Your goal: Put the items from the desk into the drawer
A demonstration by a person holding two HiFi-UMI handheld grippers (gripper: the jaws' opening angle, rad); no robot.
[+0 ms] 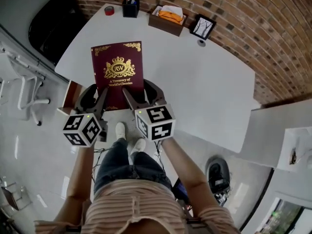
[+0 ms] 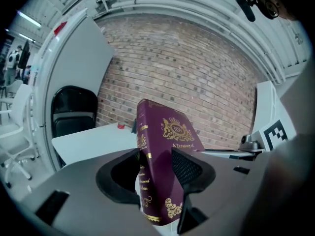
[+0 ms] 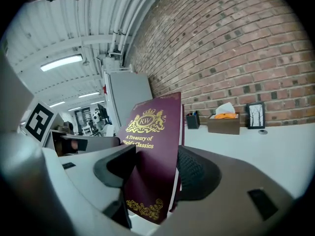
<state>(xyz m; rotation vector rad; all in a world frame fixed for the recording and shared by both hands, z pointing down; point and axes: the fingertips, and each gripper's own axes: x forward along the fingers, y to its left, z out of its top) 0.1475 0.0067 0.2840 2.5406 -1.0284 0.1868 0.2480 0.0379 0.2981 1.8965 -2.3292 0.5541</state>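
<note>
A maroon hardback book (image 1: 117,72) with gold print is held by its near edge between both grippers, over the white desk's (image 1: 204,91) near-left part. My left gripper (image 1: 101,100) is shut on the spine-side corner; in the left gripper view the book (image 2: 165,132) rises tilted between the fingers (image 2: 189,168). My right gripper (image 1: 130,97) is shut on the other near corner, and the book's cover (image 3: 147,146) fills the gap between its jaws. A brown wooden drawer (image 1: 70,92) shows open at the desk's left side, just beside the left gripper.
Along the desk's far edge by the brick wall stand a red tape roll (image 1: 109,10), a black pen holder (image 1: 130,7), a brown tissue box (image 1: 168,18) and a small picture frame (image 1: 203,27). A black chair (image 1: 48,23) sits at far left. The person's legs stand at the desk's near edge.
</note>
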